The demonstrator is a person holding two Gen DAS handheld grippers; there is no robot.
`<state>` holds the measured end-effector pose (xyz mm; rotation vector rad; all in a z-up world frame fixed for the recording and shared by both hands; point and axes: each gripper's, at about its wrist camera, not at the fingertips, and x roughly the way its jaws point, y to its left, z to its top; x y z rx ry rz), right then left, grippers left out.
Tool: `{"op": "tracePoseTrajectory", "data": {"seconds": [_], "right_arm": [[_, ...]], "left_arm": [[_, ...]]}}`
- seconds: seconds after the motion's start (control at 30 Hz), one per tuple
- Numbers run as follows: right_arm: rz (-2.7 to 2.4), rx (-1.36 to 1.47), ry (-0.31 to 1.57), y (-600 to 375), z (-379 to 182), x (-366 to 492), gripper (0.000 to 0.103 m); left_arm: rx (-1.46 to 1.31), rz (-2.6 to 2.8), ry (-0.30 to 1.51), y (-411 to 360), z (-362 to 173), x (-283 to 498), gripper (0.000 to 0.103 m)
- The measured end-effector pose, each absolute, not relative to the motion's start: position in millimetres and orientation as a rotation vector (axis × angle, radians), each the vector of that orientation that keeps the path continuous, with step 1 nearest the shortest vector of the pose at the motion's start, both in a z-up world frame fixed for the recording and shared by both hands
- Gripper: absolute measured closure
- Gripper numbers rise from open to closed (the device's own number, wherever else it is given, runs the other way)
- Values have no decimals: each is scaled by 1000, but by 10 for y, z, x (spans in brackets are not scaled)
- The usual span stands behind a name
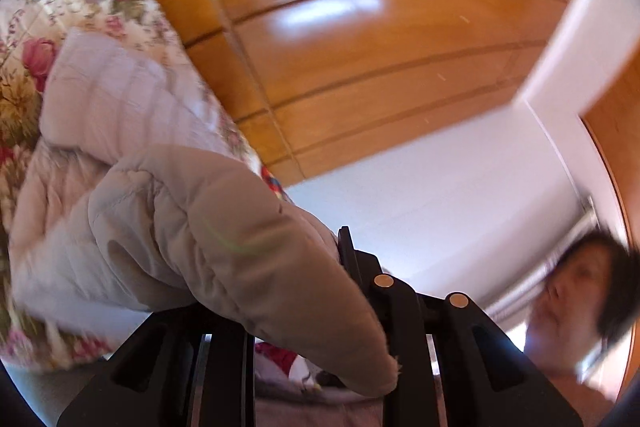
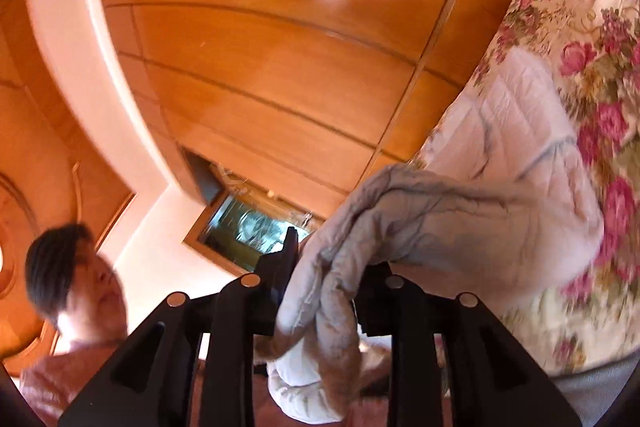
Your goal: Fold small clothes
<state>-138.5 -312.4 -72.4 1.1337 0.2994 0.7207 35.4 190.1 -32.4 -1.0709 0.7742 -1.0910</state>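
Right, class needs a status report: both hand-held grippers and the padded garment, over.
Left hand-held gripper shut on padded garment. Right hand-held gripper likewise. Garment lifted off floral bedspread. Nothing blocking.

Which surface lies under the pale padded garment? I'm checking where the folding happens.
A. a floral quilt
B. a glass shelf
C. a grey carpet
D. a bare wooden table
A: the garment, pinched by the right gripper and the left gripper, trails down onto a floral quilt with pink roses, seen in both wrist views.
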Motion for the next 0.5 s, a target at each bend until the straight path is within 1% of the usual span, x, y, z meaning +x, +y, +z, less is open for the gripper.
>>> {"op": "tracePoseTrajectory", "data": {"seconds": [0.17, 0.33, 0.5], "right_arm": [[645, 1212, 330, -3301, -776, -811, 75], [560, 1353, 403, -3474, -1040, -303, 75], [483, 1455, 422, -3634, -1277, 30, 74]], "left_arm": [[-1082, -982, 837, 1879, -495, 930, 85], [-1135, -912, 907, 1811, -704, 1404, 85], [-1210, -834, 948, 1799, -948, 1736, 85]]}}
